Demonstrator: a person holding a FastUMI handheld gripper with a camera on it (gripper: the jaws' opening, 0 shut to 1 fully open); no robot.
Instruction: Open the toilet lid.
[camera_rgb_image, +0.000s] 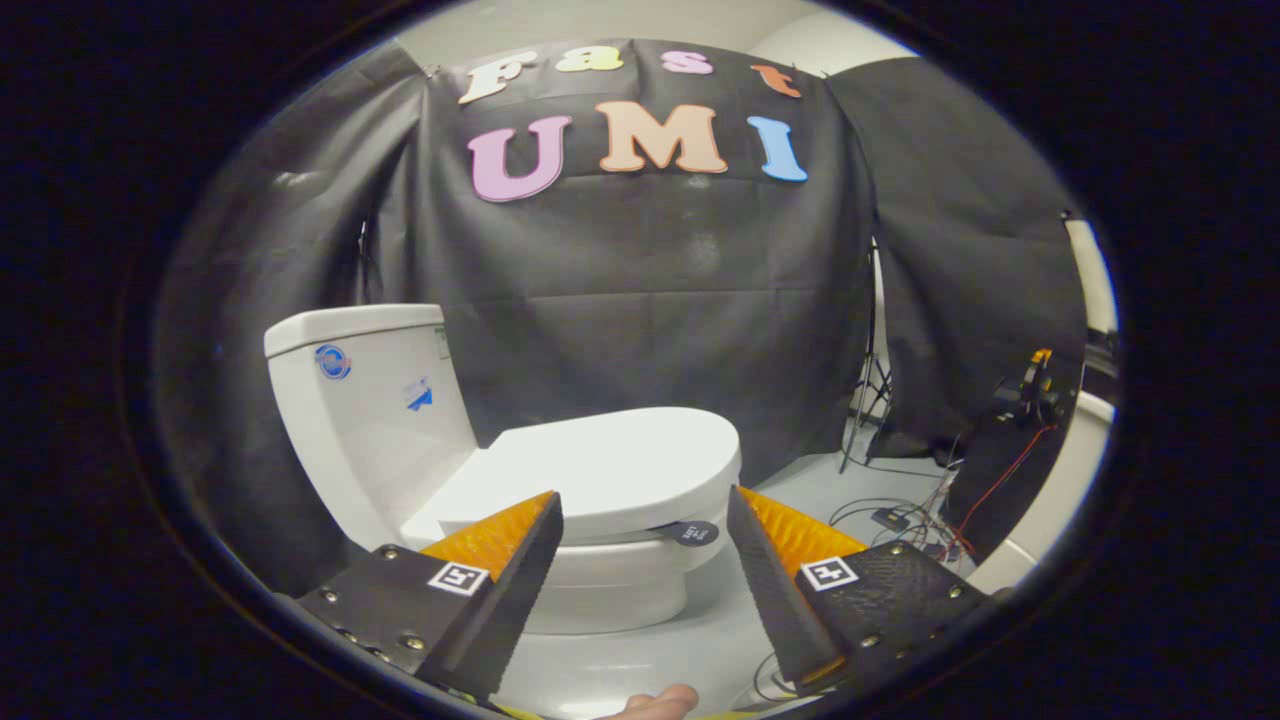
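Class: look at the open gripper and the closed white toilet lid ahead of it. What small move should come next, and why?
Probably ease the gripper forward and slightly down toward the front edge of the closed white plastic toilet lid. Its fingers stand wide apart and short of the lid, touching nothing, and the small black round tab under the rim marks a likely lifting point.

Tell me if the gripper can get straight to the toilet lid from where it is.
Probably yes. The gripper is open, and the closed lid lies just ahead between its fingers with nothing between them. The small tab at the lid's front edge looks reachable too.
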